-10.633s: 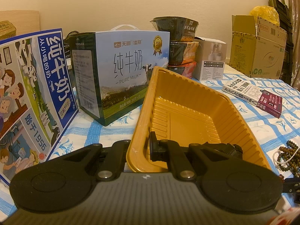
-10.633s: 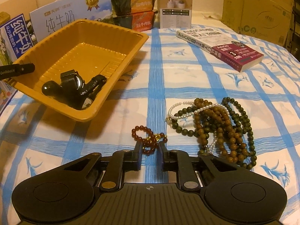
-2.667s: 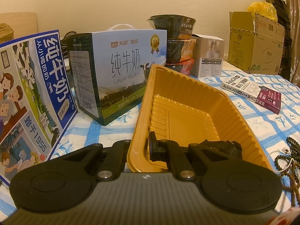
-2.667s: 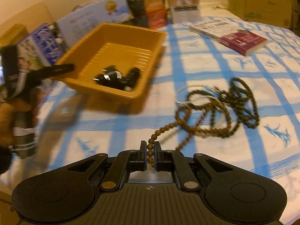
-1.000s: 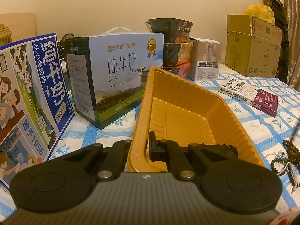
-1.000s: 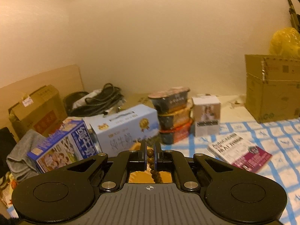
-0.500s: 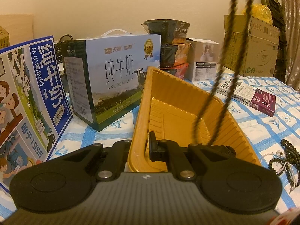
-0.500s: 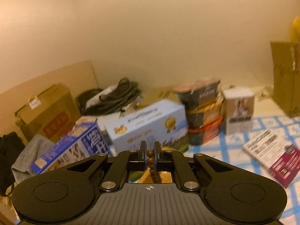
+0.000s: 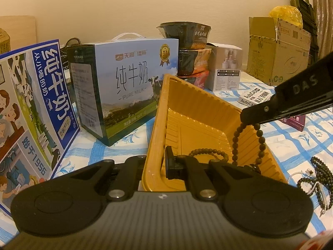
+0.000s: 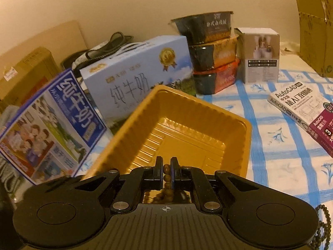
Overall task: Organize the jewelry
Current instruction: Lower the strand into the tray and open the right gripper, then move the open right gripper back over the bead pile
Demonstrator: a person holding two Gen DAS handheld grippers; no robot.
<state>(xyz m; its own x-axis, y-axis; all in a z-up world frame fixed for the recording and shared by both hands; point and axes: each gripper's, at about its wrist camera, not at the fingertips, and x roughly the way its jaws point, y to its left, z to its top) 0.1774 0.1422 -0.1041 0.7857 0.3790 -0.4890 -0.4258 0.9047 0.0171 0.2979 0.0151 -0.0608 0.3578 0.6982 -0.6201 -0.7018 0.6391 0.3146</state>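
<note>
The left tongs (image 9: 164,162) are closed on the near rim of the yellow tray (image 9: 199,123), at the centre of the frame. The right tongs (image 10: 166,171) pinch the brown bead strand (image 9: 235,139); its loop hangs into the tray. More beads (image 9: 320,173) lie at the lower right on the checked surface (image 9: 291,145).

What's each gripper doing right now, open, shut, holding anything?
Left gripper: shut on the rim of the yellow tray.
Right gripper: shut on the brown bead strand, which hangs into the tray.
</note>
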